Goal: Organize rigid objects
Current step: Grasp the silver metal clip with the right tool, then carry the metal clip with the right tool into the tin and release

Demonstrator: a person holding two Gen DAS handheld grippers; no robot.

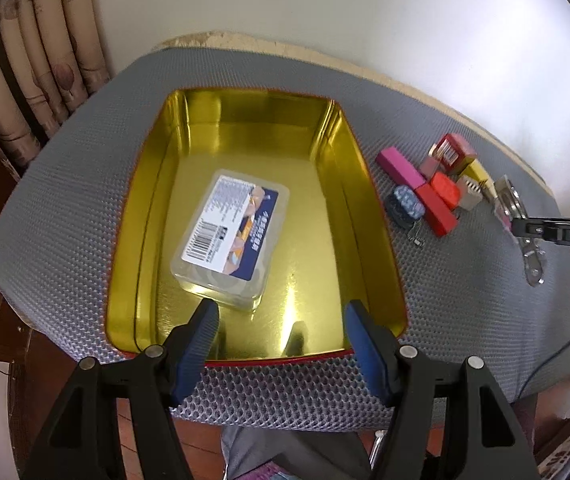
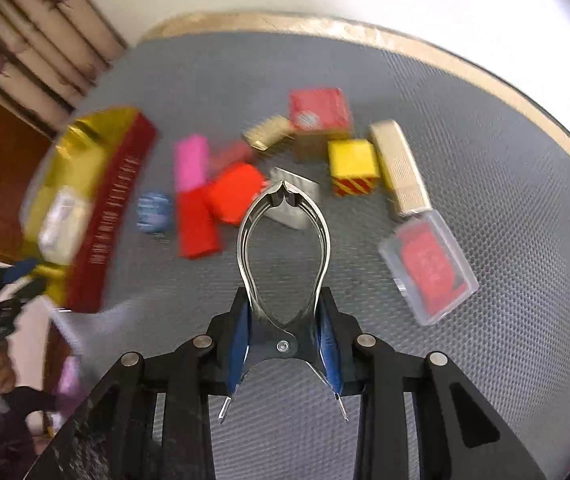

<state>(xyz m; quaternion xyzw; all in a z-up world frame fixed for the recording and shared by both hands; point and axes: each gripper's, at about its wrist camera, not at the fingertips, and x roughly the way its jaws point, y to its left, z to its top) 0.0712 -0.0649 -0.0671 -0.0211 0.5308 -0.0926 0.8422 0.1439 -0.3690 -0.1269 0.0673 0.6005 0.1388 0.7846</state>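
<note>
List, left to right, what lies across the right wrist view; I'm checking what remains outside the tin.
Gold tin → blue patterned piece → pink block → metal clip held in the right gripper → yellow cube → clear case with red insert.

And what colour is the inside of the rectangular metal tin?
Shiny gold inside the rectangular metal tin, with a red outer wall; the left wrist view shows it best.
</note>
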